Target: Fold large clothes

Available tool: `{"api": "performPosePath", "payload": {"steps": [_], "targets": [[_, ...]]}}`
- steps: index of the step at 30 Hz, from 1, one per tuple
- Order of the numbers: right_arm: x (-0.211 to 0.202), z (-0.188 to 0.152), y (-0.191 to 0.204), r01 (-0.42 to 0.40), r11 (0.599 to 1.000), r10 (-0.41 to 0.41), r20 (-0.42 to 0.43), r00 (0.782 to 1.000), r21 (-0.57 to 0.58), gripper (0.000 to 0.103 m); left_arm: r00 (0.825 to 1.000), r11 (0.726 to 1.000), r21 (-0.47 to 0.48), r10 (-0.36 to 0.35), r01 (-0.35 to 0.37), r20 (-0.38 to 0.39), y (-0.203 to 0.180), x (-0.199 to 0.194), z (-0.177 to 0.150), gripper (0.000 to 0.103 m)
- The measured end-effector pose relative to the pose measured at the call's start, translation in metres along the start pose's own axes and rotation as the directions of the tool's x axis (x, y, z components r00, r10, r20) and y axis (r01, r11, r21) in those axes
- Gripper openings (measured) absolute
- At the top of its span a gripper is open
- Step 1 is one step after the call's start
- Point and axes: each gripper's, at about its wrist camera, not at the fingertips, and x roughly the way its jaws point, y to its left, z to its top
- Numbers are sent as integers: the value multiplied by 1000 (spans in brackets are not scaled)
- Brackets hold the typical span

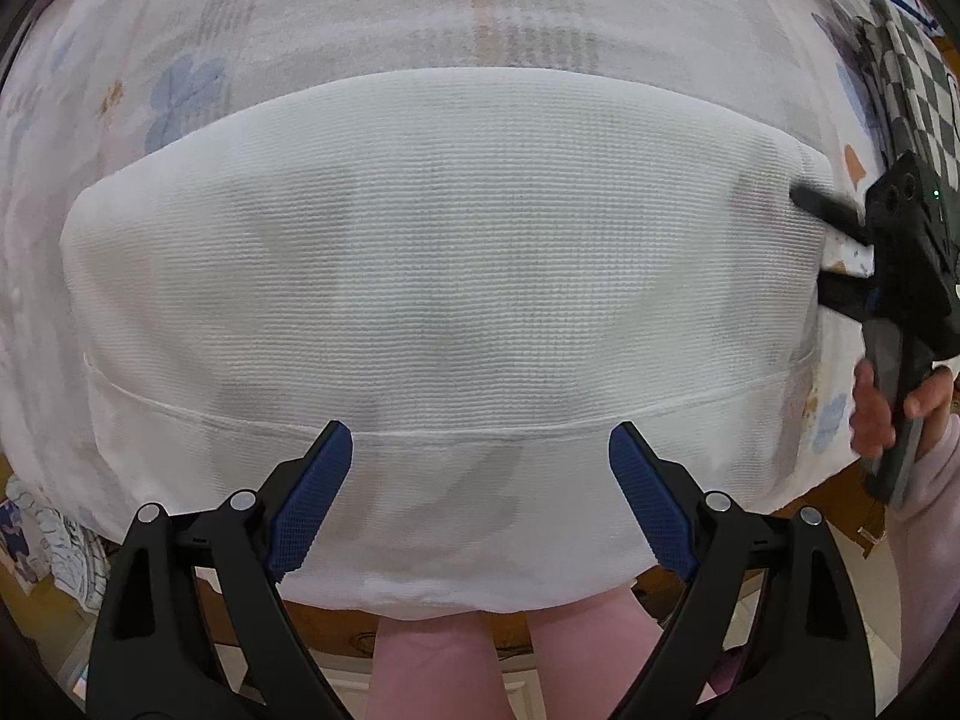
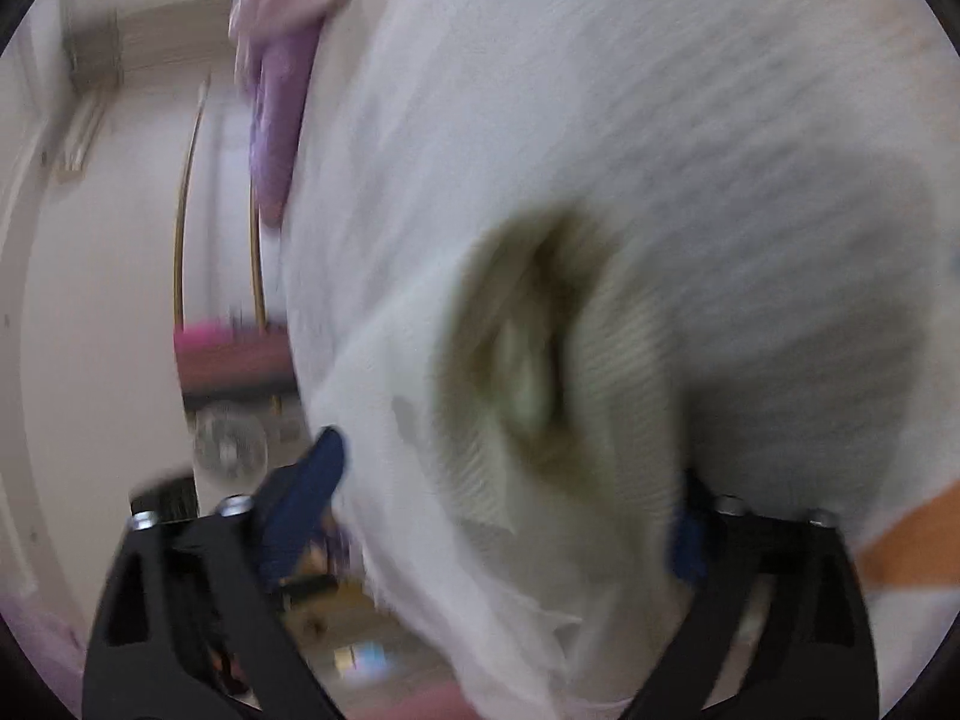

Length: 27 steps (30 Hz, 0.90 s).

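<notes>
My left gripper (image 1: 480,480) hangs wide open, empty, over the white garment (image 1: 444,276) folded at the bed's (image 1: 360,12) near edge; right gripper (image 1: 834,252) open at its right edge. Next I'd judge: grip, fold across.

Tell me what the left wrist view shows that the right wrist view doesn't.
Left wrist only: the whole folded white garment lying flat on the floral sheet, the left gripper open above its near hem, the right gripper at its right edge, and a checkered cloth. Right wrist only: blurred close cloth between its fingers, plus a wall. Both: the white garment.
</notes>
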Motion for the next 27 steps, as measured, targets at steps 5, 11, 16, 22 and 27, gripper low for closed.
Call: {"api": "performPosePath", "payload": {"steps": [5,11,16,22,27], "targets": [[21,-38,14,62,990,-76,-116,990,-124,93,1000,1000,-22,-15,15,0,7,-3,-2,88],[23,-80,-27,-84,982,109,-140,984,169,93,1000,999,-30,-18,19,24,19,-8,-3,89],[20,-80,-18,88,909,-81,-36,996,407,75,998,995,-90,-40,44,44,33,-10,-1,89],[-11,-98,8,191,877,-243,64,968,442,29,992,997,-69,-31,40,126,38,-34,14,69],[-22,-104,37,230,856,-321,128,938,462,26,988,995,-58,-73,81,134,33,-41,29,12]]}}
